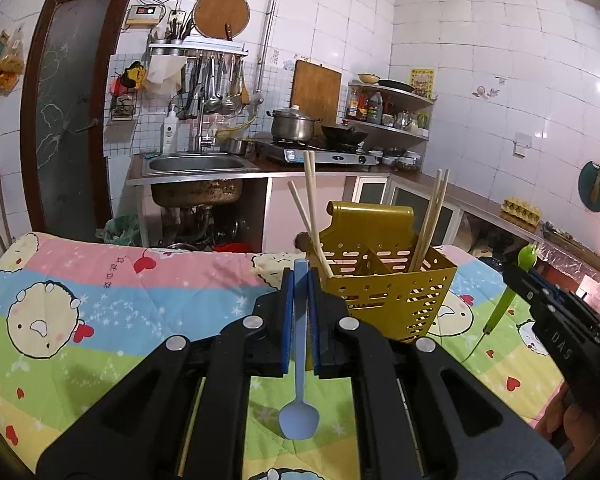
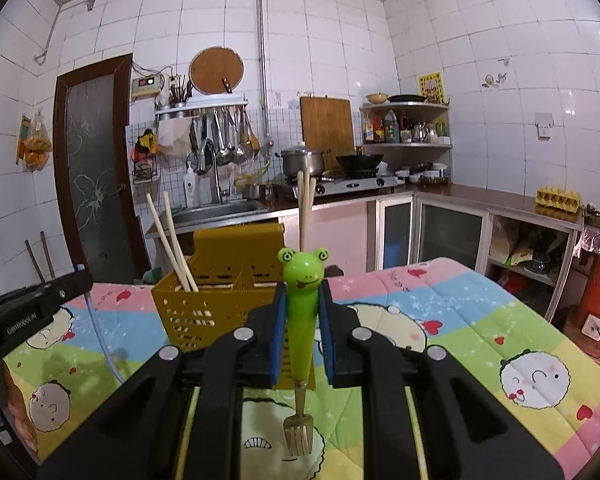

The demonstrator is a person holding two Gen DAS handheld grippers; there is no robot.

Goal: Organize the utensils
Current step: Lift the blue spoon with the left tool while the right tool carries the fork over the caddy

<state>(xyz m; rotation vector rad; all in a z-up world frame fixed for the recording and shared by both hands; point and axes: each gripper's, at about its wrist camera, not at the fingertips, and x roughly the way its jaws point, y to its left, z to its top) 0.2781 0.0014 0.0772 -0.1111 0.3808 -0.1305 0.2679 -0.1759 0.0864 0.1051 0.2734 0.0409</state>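
My left gripper (image 1: 301,280) has its jaws clamped narrow on the thin handle of a blue spoon (image 1: 300,408); the handle runs up between the blue pads and the bowl hangs down toward the camera, above the cartoon-print quilt (image 1: 100,300). My right gripper (image 2: 302,304) is closed on a green frog-handled fork (image 2: 302,320), frog head sticking up past the fingertips, metal tines pointing down over the quilt. In the left view I also see that fork (image 1: 504,304) out to the right, tilted, held in the other gripper.

The yellow perforated utensil caddy (image 1: 384,300) stands upright on the quilt just beyond both grippers. It has dividers inside. Wooden chopsticks (image 1: 312,216) lean out of its left compartment, and another pair (image 1: 434,220) stands in the right one. Spoon and fork are both outside the caddy, in the air in front of it. Behind it all sits the kitchen counter with a sink (image 1: 196,164)
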